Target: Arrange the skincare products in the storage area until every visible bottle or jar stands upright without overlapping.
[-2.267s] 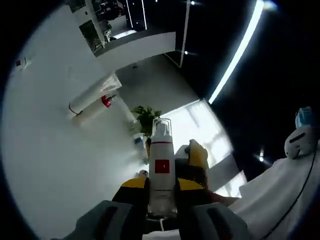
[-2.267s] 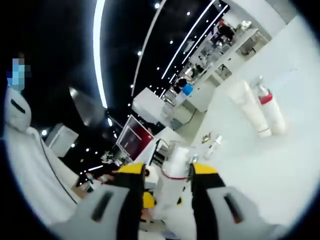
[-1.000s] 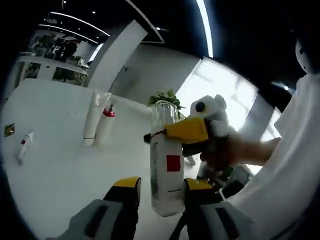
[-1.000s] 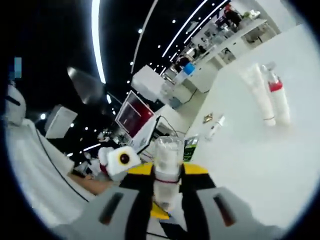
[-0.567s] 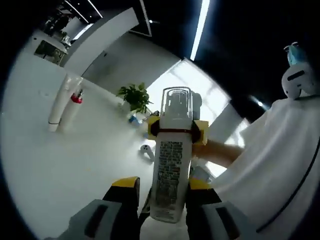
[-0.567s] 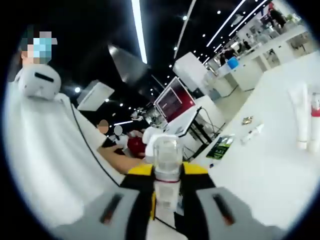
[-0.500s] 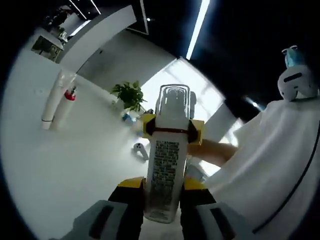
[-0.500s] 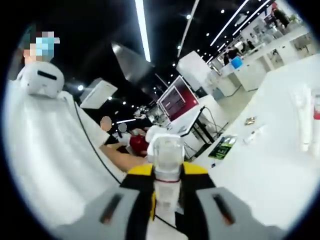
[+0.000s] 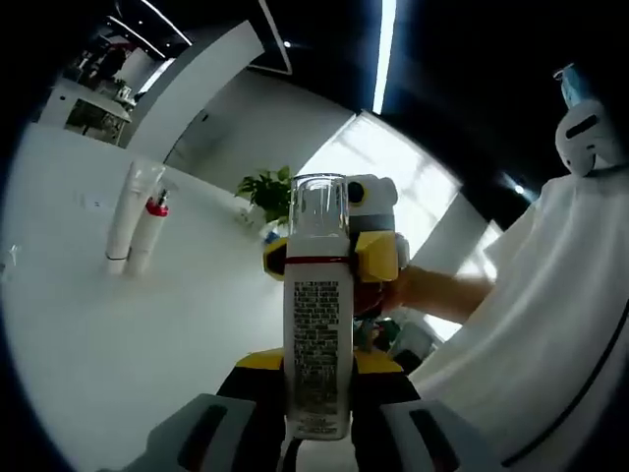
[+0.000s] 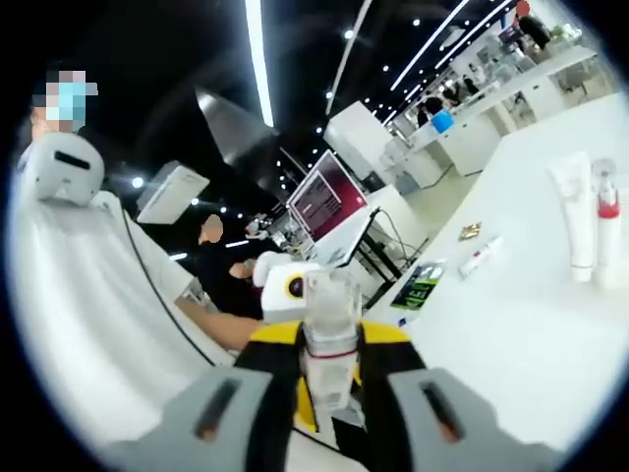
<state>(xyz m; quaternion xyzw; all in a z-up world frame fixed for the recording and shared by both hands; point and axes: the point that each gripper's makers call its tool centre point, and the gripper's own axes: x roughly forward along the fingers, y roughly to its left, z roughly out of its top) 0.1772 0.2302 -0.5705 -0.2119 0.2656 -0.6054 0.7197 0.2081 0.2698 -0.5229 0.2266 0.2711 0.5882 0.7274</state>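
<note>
In the left gripper view, the left gripper (image 9: 316,369) has its yellow-tipped jaws closed against the lower body of a white pump bottle with a clear cap and a printed label (image 9: 317,334), which rises straight up between them. The bottle's base is cut off by the jaws at the bottom of the view. Just under the clear cap, the right gripper (image 9: 332,258) clamps the same bottle around its red-ringed neck; much of that gripper is hidden behind the bottle. A person's hand (image 9: 418,292) holds it from behind, and a white sleeve fills the right side. Well beyond the left gripper and to its left, on the white worktop (image 9: 118,334), a white squeeze tube (image 9: 125,216) stands touching a white pump bottle with a red collar (image 9: 150,232). A green potted plant (image 9: 263,195) sits farther off, small and blurred.

In the right gripper view, the right gripper (image 10: 330,356) grips the capped bottle (image 10: 330,334) at its neck; the bottle's lower part is hidden below the jaws. Far ahead to the right, the tube (image 10: 573,214) and red-collared bottle (image 10: 606,236) stand together, the bottle cut off by the view's edge. A small slim tube lying flat (image 10: 481,256) is near them, too small to read.
</note>
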